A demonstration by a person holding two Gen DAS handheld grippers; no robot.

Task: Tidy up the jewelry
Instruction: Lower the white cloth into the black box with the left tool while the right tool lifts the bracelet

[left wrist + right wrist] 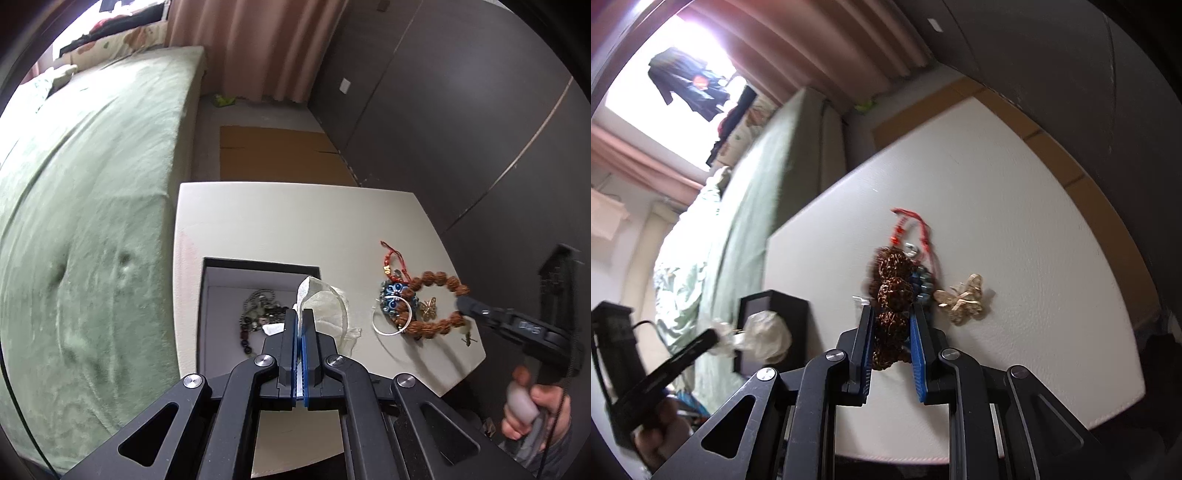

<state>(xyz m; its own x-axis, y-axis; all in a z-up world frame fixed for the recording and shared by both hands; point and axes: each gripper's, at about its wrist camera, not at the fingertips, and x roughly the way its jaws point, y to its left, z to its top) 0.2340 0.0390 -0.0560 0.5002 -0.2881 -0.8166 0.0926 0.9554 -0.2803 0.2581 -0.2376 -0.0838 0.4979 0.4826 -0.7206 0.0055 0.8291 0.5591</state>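
Jewelry is what I am sorting, and the piece that matters now is the brown bead bracelet [892, 295]. In the right wrist view it runs straight up from my right gripper [892, 332] toward twelve o'clock, its nearest beads sitting between the blue pads [918, 354], which press in on them from both sides, so I read that gripper as clamped on the bracelet. From the left wrist view the same bracelet [436, 299] is a ring lying at about three o'clock from my left gripper [300, 321], with the right gripper's tip [466, 304] on its right-hand edge.

The bracelet overlaps a blue flower piece [395, 299] and a silver hoop [391, 315]; a gold butterfly [960, 297] lies just beside it at two o'clock in the right view, and a red cord [912, 229] trails off past its far end.

My left gripper is clenched on a sheer pouch [325, 302], which hangs over the right wall of the black box [201, 302]. The box sits at nine o'clock from the bracelet, on the white table [295, 229], with a dark bead chain [255, 314] already inside.

My judgement: the right hand is the nearer one, and the bracelet must travel leftward to the pouch or box without dragging its neighbours along.
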